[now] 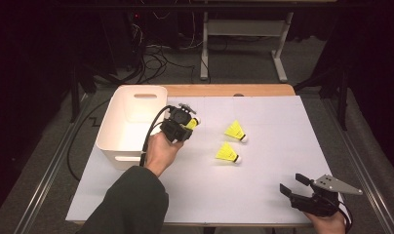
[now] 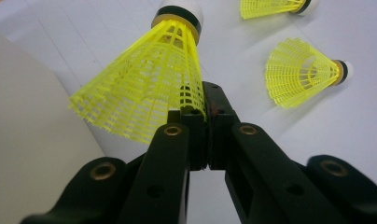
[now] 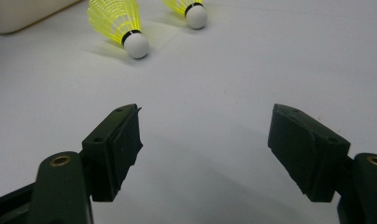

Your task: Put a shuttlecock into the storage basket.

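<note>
Nearest the person, at about 5 o'clock on the white table sheet [image 1: 195, 195], the right gripper [image 1: 293, 185] rests in the right hand [image 1: 326, 225], its jaws spread wide apart with bare sheet between them; the right gripper view shows both black pads [image 3: 123, 140] clear of any object. Farther in, at about 10 o'clock from the sheet's centre, the left hand [image 1: 158, 152] holds the left gripper [image 1: 191, 125] raised just beside the bin's right wall. Its jaws are pressed together on the edge of a held shuttlecock [image 2: 151, 81], pinching the yellow mesh skirt near its rim; the white cork with its black band points away from the gripper, toward 12 o'clock in the left gripper view. Near the middle of the sheet lie two loose shuttlecocks, apart from each other and untouched by either gripper: the nearer shuttlecock [image 1: 228, 153] at about 3 o'clock from the left gripper, and the farther shuttlecock [image 1: 235, 131] just beyond it toward 1 o'clock, each on its side with the cork to the right in the high view. At the far left, at about 10 to 11 o'clock, stands a white plastic bin [image 1: 107, 136] with handle slots, upright and open-topped. Beyond the sheet the wooden table edge [image 1: 224, 90] runs along 12 o'clock.
</note>
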A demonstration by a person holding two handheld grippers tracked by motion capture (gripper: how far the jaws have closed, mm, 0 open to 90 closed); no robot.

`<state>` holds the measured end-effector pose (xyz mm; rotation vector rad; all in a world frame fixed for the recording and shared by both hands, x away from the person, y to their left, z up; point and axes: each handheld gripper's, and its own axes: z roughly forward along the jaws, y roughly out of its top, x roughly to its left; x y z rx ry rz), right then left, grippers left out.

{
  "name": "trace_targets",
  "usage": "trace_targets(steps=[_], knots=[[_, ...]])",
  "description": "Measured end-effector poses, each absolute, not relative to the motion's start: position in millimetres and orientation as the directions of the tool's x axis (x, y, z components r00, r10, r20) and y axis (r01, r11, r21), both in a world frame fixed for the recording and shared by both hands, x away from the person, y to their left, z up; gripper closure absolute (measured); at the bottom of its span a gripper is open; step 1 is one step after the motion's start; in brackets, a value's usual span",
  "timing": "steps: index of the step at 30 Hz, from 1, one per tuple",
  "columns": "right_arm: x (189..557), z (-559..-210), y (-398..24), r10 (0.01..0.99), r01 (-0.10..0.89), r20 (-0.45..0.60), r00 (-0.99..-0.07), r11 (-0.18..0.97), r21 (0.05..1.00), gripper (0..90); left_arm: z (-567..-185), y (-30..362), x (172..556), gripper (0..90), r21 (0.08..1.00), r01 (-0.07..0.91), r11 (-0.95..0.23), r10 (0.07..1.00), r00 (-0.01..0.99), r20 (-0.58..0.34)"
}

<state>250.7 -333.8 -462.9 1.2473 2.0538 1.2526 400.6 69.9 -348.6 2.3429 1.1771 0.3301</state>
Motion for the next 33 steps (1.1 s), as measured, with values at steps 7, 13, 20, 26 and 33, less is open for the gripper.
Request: trace_targets(steps=[7,13,20,26,33], knots=[[250,-463,-333,0.861,0.472,0.084,-0.502,0.191,0.861,25.9,-339,73,399,88.6,0.534,0.676,-0.507,0.799,0.601,-0.003],[250,-463,-334,0.86,0.472,0.086,-0.504,0.19,0.861,25.9,-335,72,401,88.6,0.532,0.676,-0.51,0.799,0.601,0.002],[251,-463,-333,0.86,0.473,0.088,-0.503,0.189,0.86,25.9,-327,74,402,88.6,0.54,0.671,-0.508,0.795,0.606,-0.006],[251,-463,-334,0.86,0.473,0.088,-0.503,0.188,0.861,25.9,-322,77,404,88.6,0.543,0.674,-0.501,0.799,0.601,-0.008],[251,-463,-334,0.859,0.474,0.09,-0.504,0.188,0.86,25.9,-316,81,405,88.6,0.55,0.673,-0.494,0.804,0.595,-0.006]])
